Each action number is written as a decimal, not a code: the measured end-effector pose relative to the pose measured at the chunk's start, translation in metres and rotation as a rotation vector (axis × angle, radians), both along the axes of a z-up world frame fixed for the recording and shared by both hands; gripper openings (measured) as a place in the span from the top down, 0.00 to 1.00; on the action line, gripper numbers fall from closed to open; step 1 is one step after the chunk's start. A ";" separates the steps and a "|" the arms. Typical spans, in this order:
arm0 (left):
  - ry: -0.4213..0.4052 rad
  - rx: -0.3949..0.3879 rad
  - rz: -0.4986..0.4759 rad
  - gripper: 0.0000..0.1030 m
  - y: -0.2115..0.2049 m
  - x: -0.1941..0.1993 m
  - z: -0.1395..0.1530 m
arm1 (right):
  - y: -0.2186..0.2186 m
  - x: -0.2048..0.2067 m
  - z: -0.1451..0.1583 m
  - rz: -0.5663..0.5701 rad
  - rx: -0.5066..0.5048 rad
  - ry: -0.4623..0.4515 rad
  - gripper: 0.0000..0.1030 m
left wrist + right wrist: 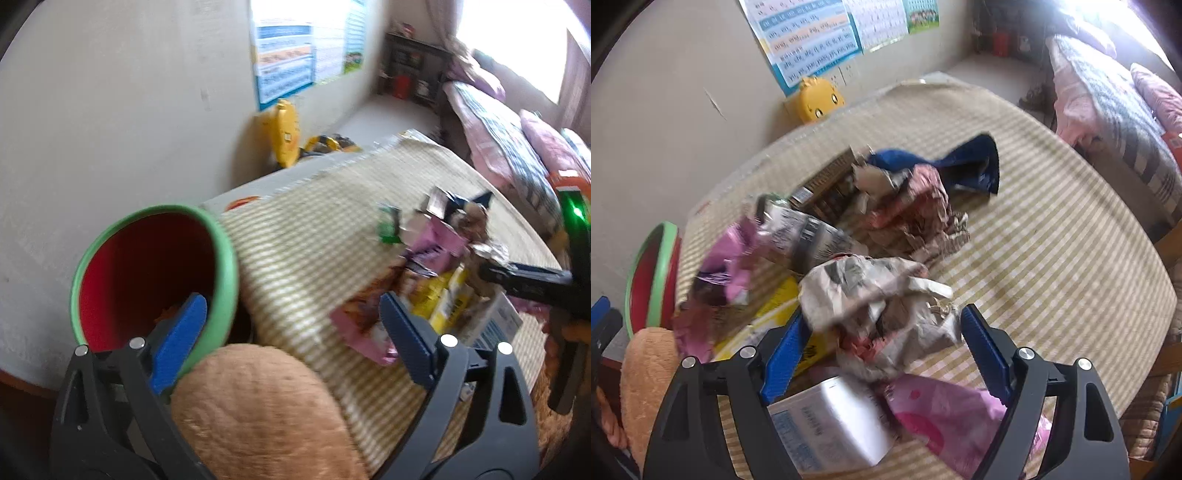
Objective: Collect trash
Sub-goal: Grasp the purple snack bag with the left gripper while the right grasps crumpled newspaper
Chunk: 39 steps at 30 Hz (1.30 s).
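A pile of trash (436,280) lies on a beige striped mat (314,251): pink wrappers, a yellow box, a white carton and crumpled paper. A bin (155,266) with a green rim and red inside stands at the mat's left edge. My left gripper (291,306) is open wide over the mat between bin and pile, its left pad in front of the bin's rim, nothing held. In the right wrist view my right gripper (882,321) is open over the pile, with a crumpled grey-and-pink paper wad (875,299) between its pads. The bin (653,273) shows at far left.
An orange plush cushion (258,406) lies just in front of the bin. A yellow chick-shaped toy (820,99) sits by the wall under posters. A bed with pink bedding (1115,103) runs along the right. A blue wrapper (960,162) lies at the pile's far side.
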<state>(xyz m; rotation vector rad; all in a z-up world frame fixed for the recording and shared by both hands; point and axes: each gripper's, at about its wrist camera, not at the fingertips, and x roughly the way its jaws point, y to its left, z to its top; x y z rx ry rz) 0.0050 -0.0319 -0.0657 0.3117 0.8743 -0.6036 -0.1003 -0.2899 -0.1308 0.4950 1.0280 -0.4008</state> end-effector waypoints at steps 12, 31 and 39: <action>0.048 0.079 -0.185 0.09 -0.074 -0.008 -0.035 | 0.011 -0.072 0.056 -0.109 0.033 -0.261 0.57; 0.151 0.066 -0.071 0.61 -0.071 -0.009 -0.043 | 0.027 -0.078 0.076 -0.113 0.029 -0.301 0.56; 0.056 0.025 0.020 0.61 -0.044 -0.018 -0.007 | 0.042 -0.080 0.091 -0.090 -0.001 -0.323 0.56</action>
